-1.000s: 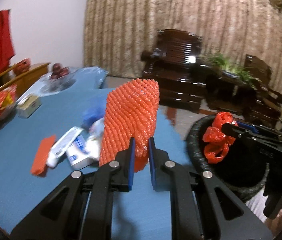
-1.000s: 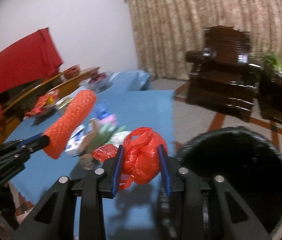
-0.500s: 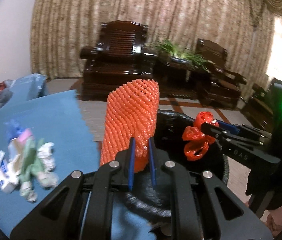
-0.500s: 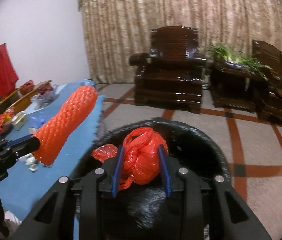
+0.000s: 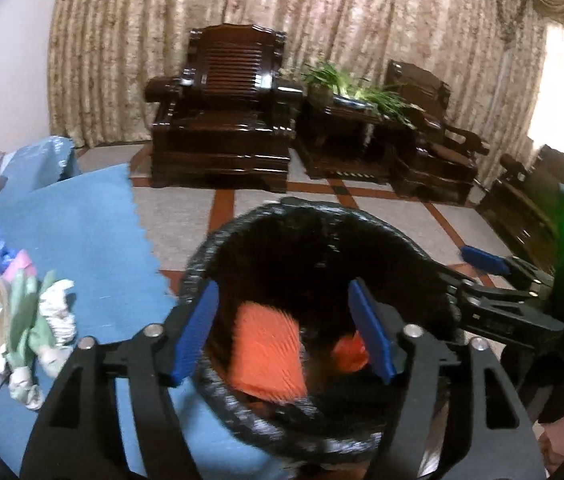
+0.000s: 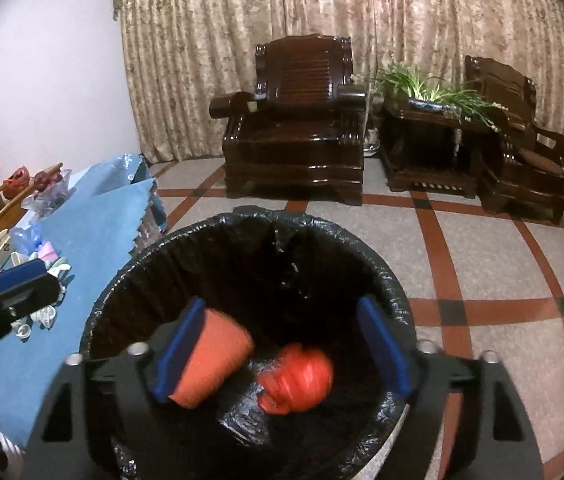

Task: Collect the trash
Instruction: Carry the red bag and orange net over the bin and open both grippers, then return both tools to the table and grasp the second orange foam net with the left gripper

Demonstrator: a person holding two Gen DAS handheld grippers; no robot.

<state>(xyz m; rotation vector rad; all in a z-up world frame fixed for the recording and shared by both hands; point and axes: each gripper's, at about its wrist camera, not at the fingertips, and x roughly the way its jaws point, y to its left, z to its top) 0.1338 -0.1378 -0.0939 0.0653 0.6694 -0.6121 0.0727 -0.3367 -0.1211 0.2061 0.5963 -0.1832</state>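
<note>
Two pieces down: orange foam net [image 6: 209,364] and red plastic bag [image 6: 298,380] lie loose inside black-lined bin [image 6: 241,228], side by side, apart from both tools. Bin stands just beside blue-clothed bench [image 5: 81,240]. Left tool [image 5: 286,332] and right tool [image 6: 282,344] above bin mouth, jaws opening, nothing between. Small heap of wrappers [image 5: 21,332] on bench not yet collected; task looks partway done.

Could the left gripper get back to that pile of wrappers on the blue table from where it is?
Probably yes. The left gripper hangs over the bin, its jaws opening with nothing held, and the wrappers lie uncovered on the table right beside the bin. Nothing stands between them.
</note>
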